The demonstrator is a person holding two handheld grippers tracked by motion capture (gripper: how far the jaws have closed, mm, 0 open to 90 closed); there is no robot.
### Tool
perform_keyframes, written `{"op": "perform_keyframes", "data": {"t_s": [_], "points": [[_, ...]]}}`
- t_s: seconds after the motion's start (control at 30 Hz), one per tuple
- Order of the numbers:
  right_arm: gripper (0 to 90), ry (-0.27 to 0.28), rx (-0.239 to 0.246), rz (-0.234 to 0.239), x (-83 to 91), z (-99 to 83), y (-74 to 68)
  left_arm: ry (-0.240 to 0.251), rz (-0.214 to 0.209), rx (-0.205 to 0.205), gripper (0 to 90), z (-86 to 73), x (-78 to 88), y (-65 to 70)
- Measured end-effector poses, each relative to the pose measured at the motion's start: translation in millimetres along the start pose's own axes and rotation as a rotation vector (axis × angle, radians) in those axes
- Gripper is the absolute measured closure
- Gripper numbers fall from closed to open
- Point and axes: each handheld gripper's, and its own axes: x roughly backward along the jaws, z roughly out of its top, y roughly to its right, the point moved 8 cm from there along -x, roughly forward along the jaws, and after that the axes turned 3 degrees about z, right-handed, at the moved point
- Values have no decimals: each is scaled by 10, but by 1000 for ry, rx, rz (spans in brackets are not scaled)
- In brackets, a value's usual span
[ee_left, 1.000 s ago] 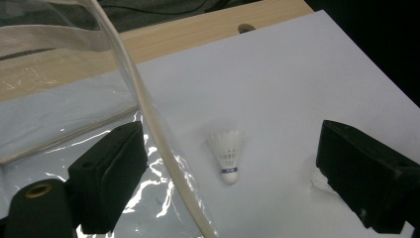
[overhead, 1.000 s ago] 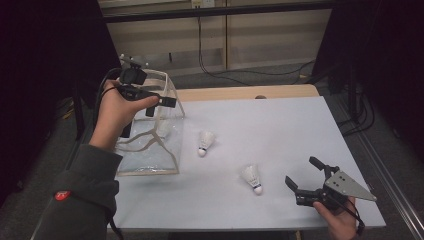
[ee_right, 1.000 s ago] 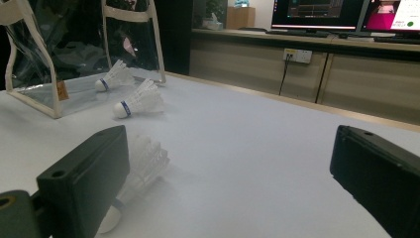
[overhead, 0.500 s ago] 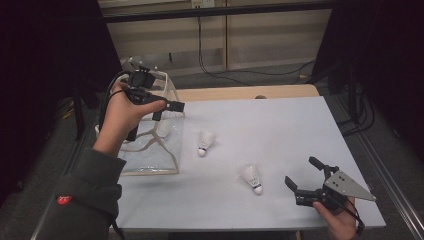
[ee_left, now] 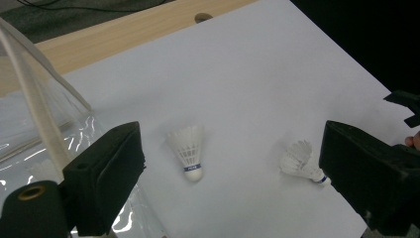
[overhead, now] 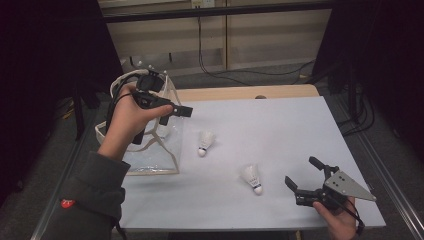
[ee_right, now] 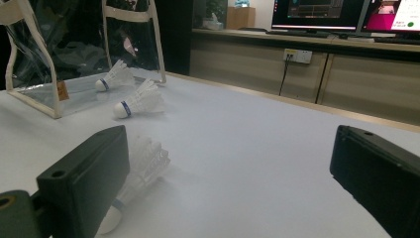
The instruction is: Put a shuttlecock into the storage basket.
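Note:
Two white shuttlecocks lie on the white table top (overhead: 280,125): one (overhead: 204,142) near the middle and one (overhead: 252,178) closer to the front. A clear plastic bag (overhead: 150,152) with white straps stands at the left edge, and a third shuttlecock (ee_right: 113,76) lies inside it. My left gripper (overhead: 175,114) hangs open over the bag's right side, and the middle shuttlecock (ee_left: 188,154) and the front one (ee_left: 302,166) lie on the table beyond its jaws. At the front right, my right gripper (overhead: 301,171) rests low and open, with the front shuttlecock (ee_right: 132,174) just beside its left jaw.
A wooden strip (overhead: 245,93) with a hole borders the table's far edge. Behind it stand cabinets (ee_right: 317,79) with cables and monitors (ee_right: 341,12). The table's right half is bare white surface.
My left gripper has moved a little to the right and forward, from over the bag toward the table's middle. The right gripper and the shuttlecocks have stayed put.

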Motion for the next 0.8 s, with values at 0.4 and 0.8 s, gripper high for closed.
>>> {"op": "perform_keyframes", "data": {"t_s": [0.4, 0.8], "points": [[20, 3, 3, 1, 1, 6, -3, -9, -25, -28, 94, -63, -86, 109], [20, 4, 3, 3, 2, 9, -4, -25, -42, -46, 93, -129, -169, 190]]}}
